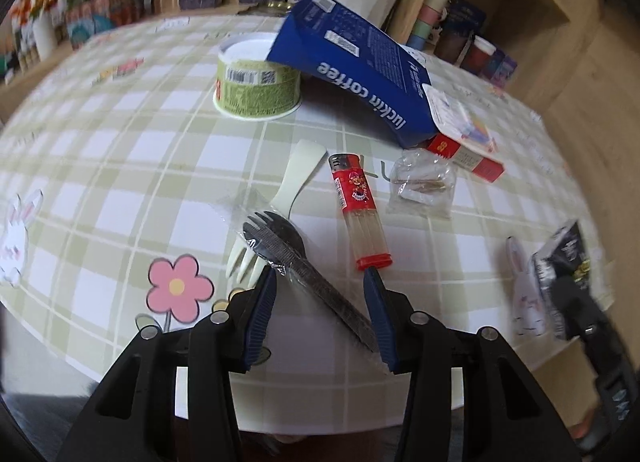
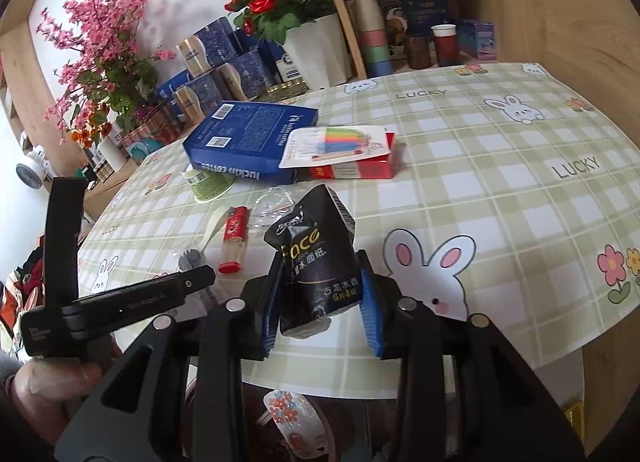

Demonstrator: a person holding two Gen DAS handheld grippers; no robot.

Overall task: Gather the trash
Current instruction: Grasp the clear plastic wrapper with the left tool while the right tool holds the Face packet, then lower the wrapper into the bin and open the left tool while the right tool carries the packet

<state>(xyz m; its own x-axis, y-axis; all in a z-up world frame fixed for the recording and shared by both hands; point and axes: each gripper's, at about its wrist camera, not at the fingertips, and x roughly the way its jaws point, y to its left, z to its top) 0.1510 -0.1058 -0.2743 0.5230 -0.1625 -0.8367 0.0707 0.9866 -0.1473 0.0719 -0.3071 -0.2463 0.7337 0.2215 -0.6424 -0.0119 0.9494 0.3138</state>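
The left gripper (image 1: 320,282) stood low in the middle of its own view with its two blue fingers spread apart, and between them lay a black plastic fork (image 1: 298,262) inside a clear wrapper – the handle ran toward the right finger and seemed to touch its inner side, while the left finger was just beside the wrapper. A cream fork (image 1: 276,202) lay under the black one, its prongs pointing to the lower left of the frame. Just to the right of them was a red lighter (image 1: 358,210), and further right a small crumpled clear bag (image 1: 422,186). In the upper middle of the frame a green paper cup (image 1: 256,82) stood on the checked tablecloth (image 1: 120,166), and a blue coffee box (image 1: 356,62) leaned with one corner on its rim. At the lower end of the box lay a red box (image 1: 468,158) with a blister card on top. In the right wrist view, the right gripper (image 2: 320,302) was in the lower middle, pinching a black tissue pack (image 2: 316,262) between its blue pads – the pack stood upright and a little crushed, over the near edge of the table. The same pack appeared blurred at the right edge of the left view.
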